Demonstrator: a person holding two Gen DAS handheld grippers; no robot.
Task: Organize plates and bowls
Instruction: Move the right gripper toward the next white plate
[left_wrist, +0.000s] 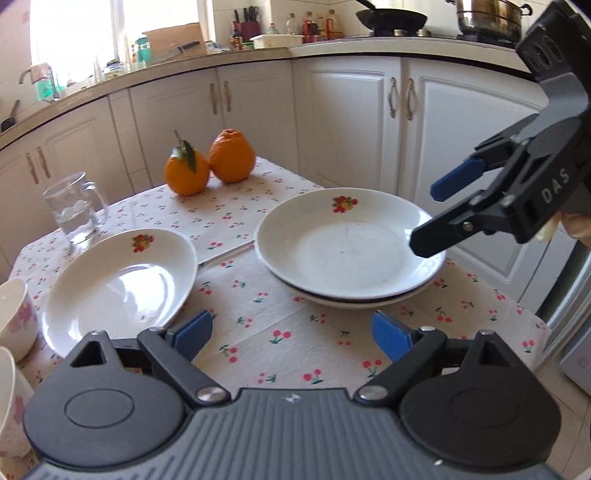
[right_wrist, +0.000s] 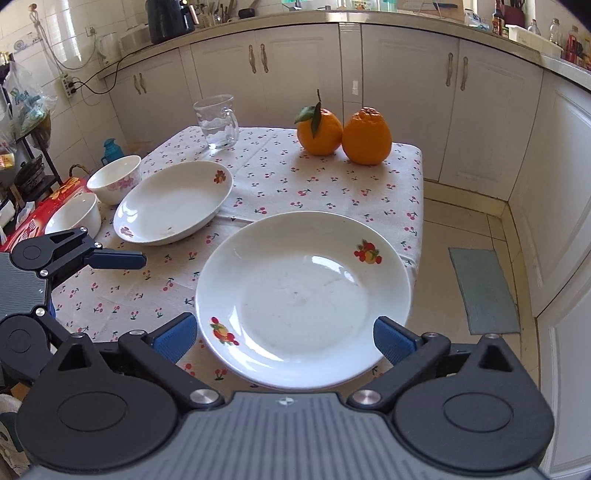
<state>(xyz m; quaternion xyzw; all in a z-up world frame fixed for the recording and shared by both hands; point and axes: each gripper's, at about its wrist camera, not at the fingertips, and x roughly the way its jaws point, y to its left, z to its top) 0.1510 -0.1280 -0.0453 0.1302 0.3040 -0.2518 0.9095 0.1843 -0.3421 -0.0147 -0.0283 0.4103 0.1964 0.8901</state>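
I had both tools over the little table (right_wrist: 332, 173) with the cherry cloth, and neither one was carrying anything. My right gripper (right_wrist: 284, 338) stood spread wide, its blue pads either side of the near rim of the stacked plates (left_wrist: 351, 251) without pressing on it, so the top plate sat free on the one below it, the two nested at the table's near right corner. From the left camera I could see that pair clearly, one rim showing under the other, which I took to mean the stacking of the plates was partly done. My left gripper (left_wrist: 291, 334) was loose too, jaws apart with only cloth between them, hovering near the edge of the lone plate (left_wrist: 118, 284) that lay by itself to the left. That plate seemed the next one to join the stack, and I judged the open jaws suited a pinch on its thin rim. Two bowls (right_wrist: 96, 195) waited at the far left edge, one beside the other, not yet nested. The glass mug (right_wrist: 218, 123) and two oranges (right_wrist: 343, 134) sat well back, clear of the work. I thought the stack's place so near the corner was a risk if nudged.
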